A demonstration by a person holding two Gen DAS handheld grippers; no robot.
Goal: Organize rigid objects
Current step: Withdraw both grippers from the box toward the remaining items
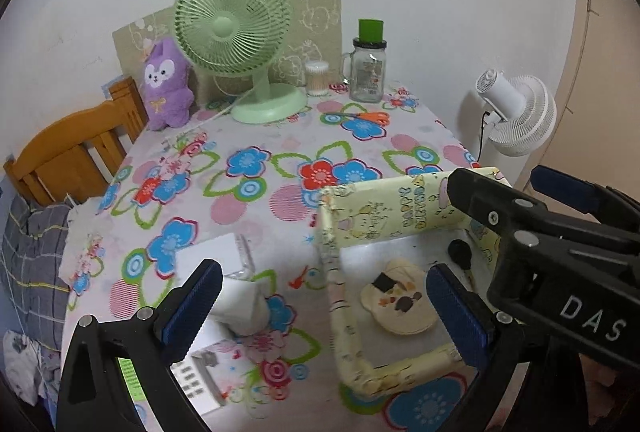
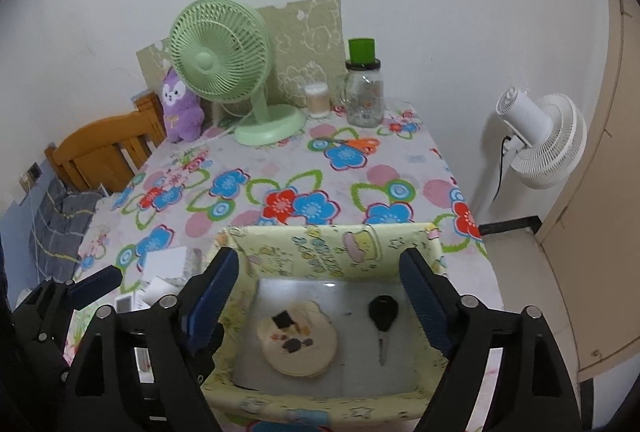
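Two items lie apart in yellow cartoon-print box (image 2: 332, 252): black-headed key (image 2: 383, 316), round cream bear-shaped piece (image 2: 298, 340). Right gripper (image 2: 320, 300) jaws wide, empty; left gripper (image 1: 324, 308) likewise

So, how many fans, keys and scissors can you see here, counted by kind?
Fans: 2, a green fan on the table and a white fan beside it.
Keys: 1, the black key in the box.
Scissors: 1, orange scissors.
Total: 4
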